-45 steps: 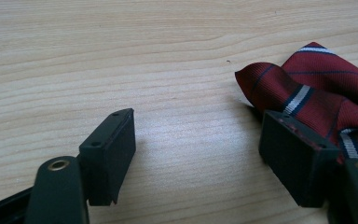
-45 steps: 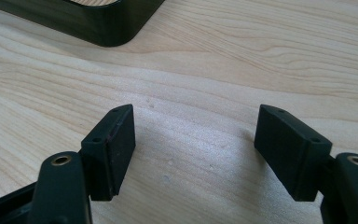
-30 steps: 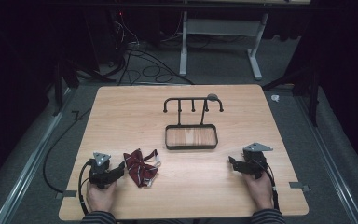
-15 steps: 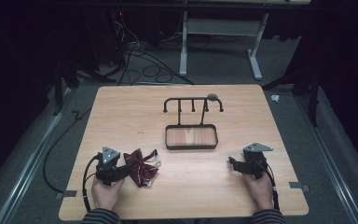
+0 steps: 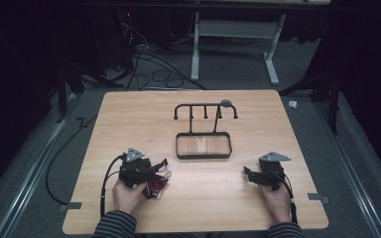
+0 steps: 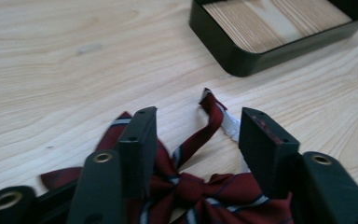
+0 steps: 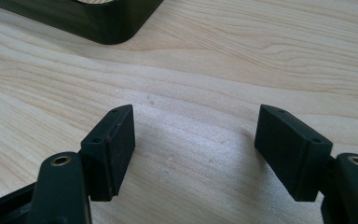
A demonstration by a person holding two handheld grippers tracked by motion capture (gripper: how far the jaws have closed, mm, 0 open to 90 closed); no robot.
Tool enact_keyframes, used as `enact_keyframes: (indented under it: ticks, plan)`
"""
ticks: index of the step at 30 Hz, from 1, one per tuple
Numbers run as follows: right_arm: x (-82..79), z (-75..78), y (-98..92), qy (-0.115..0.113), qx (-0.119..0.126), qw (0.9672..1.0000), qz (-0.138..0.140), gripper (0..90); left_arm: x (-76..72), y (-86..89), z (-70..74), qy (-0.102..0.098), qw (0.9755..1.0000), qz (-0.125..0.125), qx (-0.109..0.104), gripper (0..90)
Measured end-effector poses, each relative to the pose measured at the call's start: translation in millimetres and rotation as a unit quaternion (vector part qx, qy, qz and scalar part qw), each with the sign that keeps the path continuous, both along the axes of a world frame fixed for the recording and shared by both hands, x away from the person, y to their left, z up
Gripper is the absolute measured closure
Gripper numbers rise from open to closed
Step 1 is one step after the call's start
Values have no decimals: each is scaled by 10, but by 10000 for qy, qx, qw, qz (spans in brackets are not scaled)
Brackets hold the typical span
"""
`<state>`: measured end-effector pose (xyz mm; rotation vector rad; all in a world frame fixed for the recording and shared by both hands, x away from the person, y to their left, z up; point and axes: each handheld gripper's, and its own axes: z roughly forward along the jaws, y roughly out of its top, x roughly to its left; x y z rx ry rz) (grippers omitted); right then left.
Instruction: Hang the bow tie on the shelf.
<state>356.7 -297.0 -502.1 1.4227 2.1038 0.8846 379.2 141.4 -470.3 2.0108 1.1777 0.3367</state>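
Observation:
A dark red striped bow tie (image 5: pixel 158 186) with a white-ended strap lies on the wooden table (image 5: pixel 129 119) at the front left. My left gripper (image 5: pixel 151 171) is down over it. In the left gripper view the bow tie (image 6: pixel 214 186) lies between the two black jaws of that gripper (image 6: pixel 200 114), knot and strap in the gap. The jaws have just been closing and stand apart, with no pad pressing on the cloth. At the front right my right gripper (image 5: pixel 248 173) rests low over bare wood. Seen in its own view, the right gripper (image 7: pixel 193 116) is open with nothing between its jaws.
A black shallow tray (image 5: pixel 203 156) with a wooden bottom sits at mid-table, and a black hook rack (image 5: pixel 206 111) rises from its far side. The tray (image 6: pixel 242 56) lies just beyond the bow tie, and its corner (image 7: pixel 107 23) is ahead of the right gripper. Cables trail on the floor behind.
My left gripper has moved right, from beside the bow tie to over it, and its jaws stand narrower. The right gripper has not moved.

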Motion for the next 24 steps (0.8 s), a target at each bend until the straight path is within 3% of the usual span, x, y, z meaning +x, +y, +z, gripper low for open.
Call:
enact_keyframes:
  ticks: [3, 9, 13, 15, 18, 21, 24]
  plan:
    - [-4, 0, 0, 1, 4, 10000, -4, 300, 63, -105, -8, 105, 9997, -153, 188, 514]
    - [-5, 0, -3, -2, 6, 10000, -2, 300, 197, -251, -33, 183, 9989, -294, 316, 587]
    - [-6, 0, -4, -3, 4, 10000, 13, 300, 239, -288, -77, 289, 9986, -312, 299, 638]
    - [-7, 0, -5, -3, 6, 10000, 16, 300, 269, -310, -131, 373, 9977, -354, 449, 695]
    - [-7, 0, -5, -4, 5, 10000, 13, 300, 283, -316, -163, 419, 9971, -363, 513, 736]
    - [-7, 0, -5, -4, 5, 10000, 14, 300, 286, -310, -166, 404, 9972, -373, 504, 852]
    - [-8, 0, -4, 0, 8, 10000, 10, 300, 280, -312, -161, 395, 9973, -392, 488, 881]
